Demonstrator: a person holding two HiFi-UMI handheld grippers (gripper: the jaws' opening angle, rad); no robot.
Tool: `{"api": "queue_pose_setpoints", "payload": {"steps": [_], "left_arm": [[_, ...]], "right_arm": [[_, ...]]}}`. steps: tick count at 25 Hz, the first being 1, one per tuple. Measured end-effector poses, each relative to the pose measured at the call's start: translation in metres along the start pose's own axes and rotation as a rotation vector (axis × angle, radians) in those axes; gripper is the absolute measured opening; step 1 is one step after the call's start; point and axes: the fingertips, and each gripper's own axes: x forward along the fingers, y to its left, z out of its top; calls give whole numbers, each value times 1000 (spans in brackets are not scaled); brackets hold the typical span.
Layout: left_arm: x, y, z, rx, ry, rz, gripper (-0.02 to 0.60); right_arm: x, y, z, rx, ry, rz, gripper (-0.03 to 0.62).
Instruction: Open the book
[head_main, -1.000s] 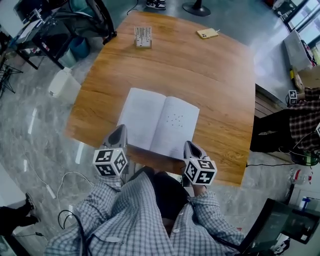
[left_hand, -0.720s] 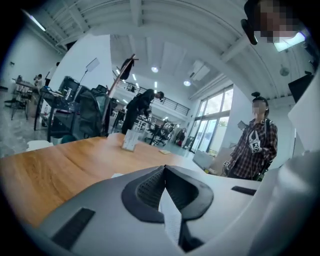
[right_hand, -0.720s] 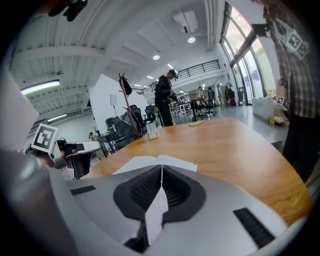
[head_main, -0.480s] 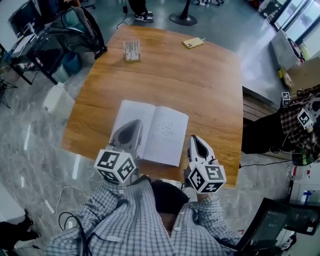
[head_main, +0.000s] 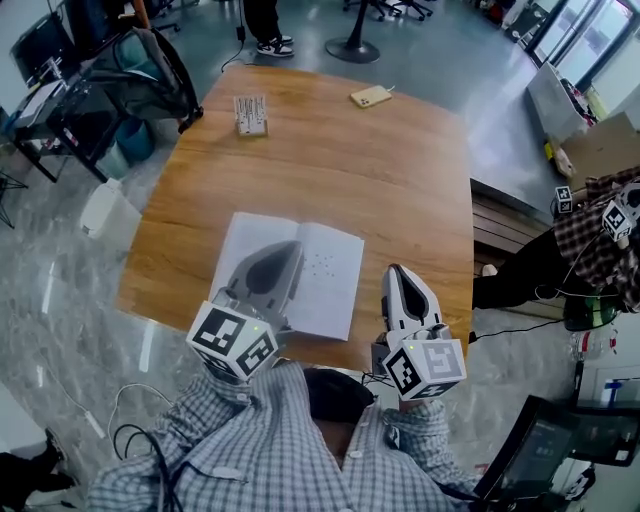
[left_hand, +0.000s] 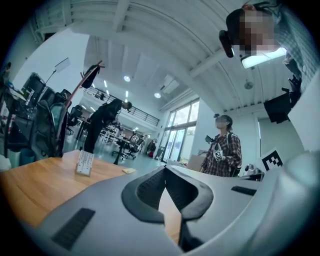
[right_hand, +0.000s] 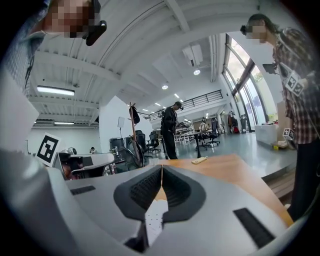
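Note:
The book (head_main: 331, 272) lies open on the wooden table (head_main: 400, 170) near its front edge, white pages up, the right page bearing small dots. My left gripper (head_main: 288, 252) is shut and empty; it hangs level above the book's left page and hides part of it. Right of the book, above the table's front edge, my right gripper (head_main: 397, 272) is shut and empty too. In the left gripper view the left gripper (left_hand: 164, 170) shows its pads meeting with nothing between them. In the right gripper view a strip of dotted page (right_hand: 156, 216) shows below the shut right gripper (right_hand: 161, 171).
A small card stand (head_main: 250, 113) and a yellow phone (head_main: 371, 96) lie at the table's far side. A chair with a dark backpack (head_main: 140, 70) stands at far left. A person in a checked shirt (head_main: 600, 245) stands off the right edge, another far back.
Both grippers have risen from the table's near edge and tipped up to level, the left one now over the left page. The book stays open and still.

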Motion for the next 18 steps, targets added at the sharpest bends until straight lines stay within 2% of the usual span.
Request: {"api": "queue_pose_setpoints", "payload": {"steps": [7, 18], "left_arm": [[3, -12, -2, 20, 6, -36, 9], [0, -18, 3, 64, -12, -49, 9]], "right_arm": [[-1, 10, 13, -44, -50, 35, 21], [1, 14, 7, -69, -12, 30, 20]]}}
